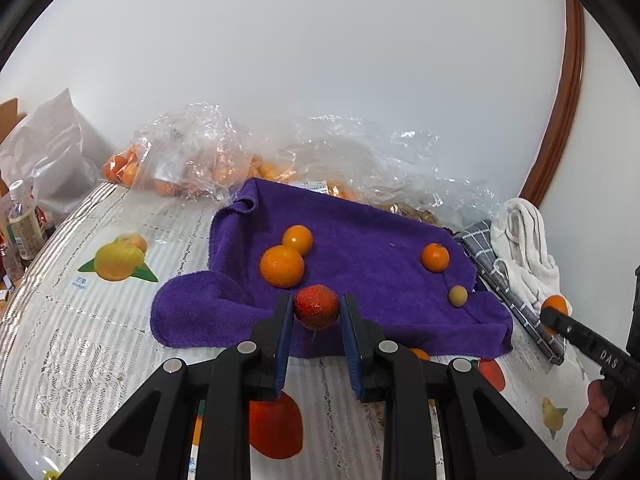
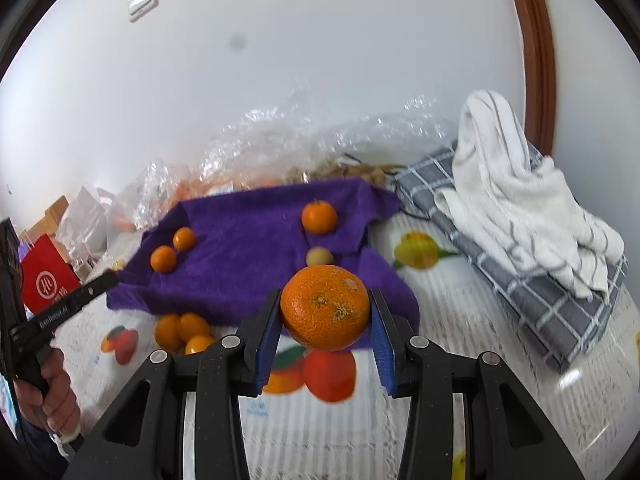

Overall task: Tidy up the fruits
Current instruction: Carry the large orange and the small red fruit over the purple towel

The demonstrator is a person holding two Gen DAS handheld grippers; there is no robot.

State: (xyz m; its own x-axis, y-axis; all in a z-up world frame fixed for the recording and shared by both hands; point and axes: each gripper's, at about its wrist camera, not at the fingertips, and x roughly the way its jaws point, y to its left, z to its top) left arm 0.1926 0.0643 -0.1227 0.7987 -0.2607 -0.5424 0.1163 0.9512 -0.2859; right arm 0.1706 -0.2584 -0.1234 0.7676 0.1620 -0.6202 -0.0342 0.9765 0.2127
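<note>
Stamped in white on the right gripper (image 1: pixel 560 322) arm: "DAS". On the left gripper (image 2: pixel 106 280) arm: white lettering, too blurred to read surely. Beyond those left fingers (image 1: pixel 280 340), a red box (image 2: pixel 46 276) bearing a white round emblem. Printed under the mango picture (image 1: pixel 120 260) on the desk (image 1: pixel 80 360) cover: "mango". Far past both pairs of fingers, clear plastic bags (image 1: pixel 192 160) holding orange fruit. Left fingers pinching a red strawberry-like fruit (image 1: pixel 317 306), lifted above the purple towel (image 1: pixel 360 248). Right fingers (image 2: pixel 384 340) pinching a large orange (image 2: pixel 325 307), raised over the towel's near edge. Ahead of the fingers, on the towel: three small oranges (image 2: pixel 319 216), one small tan fruit (image 2: pixel 319 257).
</note>
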